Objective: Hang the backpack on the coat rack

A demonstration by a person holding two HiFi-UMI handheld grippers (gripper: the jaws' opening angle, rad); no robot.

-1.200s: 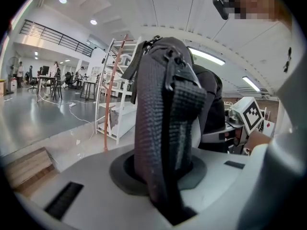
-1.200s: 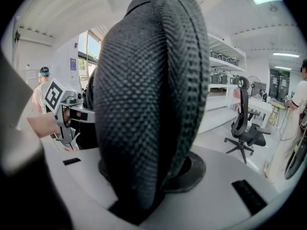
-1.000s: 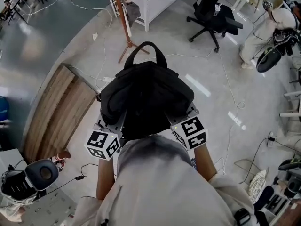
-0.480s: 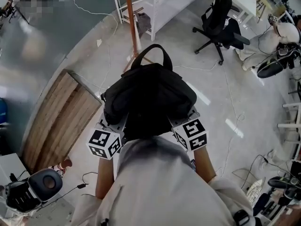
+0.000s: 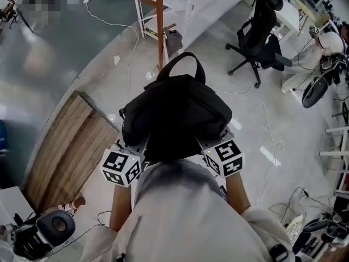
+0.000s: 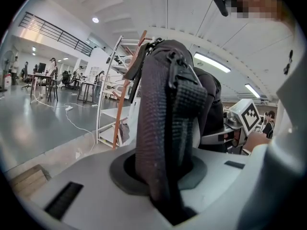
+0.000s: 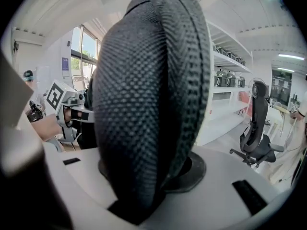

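In the head view a black backpack (image 5: 177, 113) hangs in front of me, its top handle loop (image 5: 182, 64) pointing toward the orange wooden coat rack pole (image 5: 160, 21). My left gripper (image 5: 133, 144) and right gripper (image 5: 210, 140) hold it from below, one at each side, fingertips hidden under the bag. A black mesh strap (image 6: 168, 143) is clamped between the jaws in the left gripper view, with the coat rack (image 6: 128, 90) ahead. In the right gripper view a padded shoulder strap (image 7: 148, 109) fills the jaws.
A white shelf unit (image 5: 185, 4) stands just behind the rack. A black office chair (image 5: 262, 26) is to the right, a wooden board (image 5: 65, 141) lies on the floor at the left, and cables (image 5: 267, 119) trail across the grey floor.
Both grippers have carried the backpack forward together; the coat rack pole and shelf unit have come closer. The grips on the straps are unchanged.
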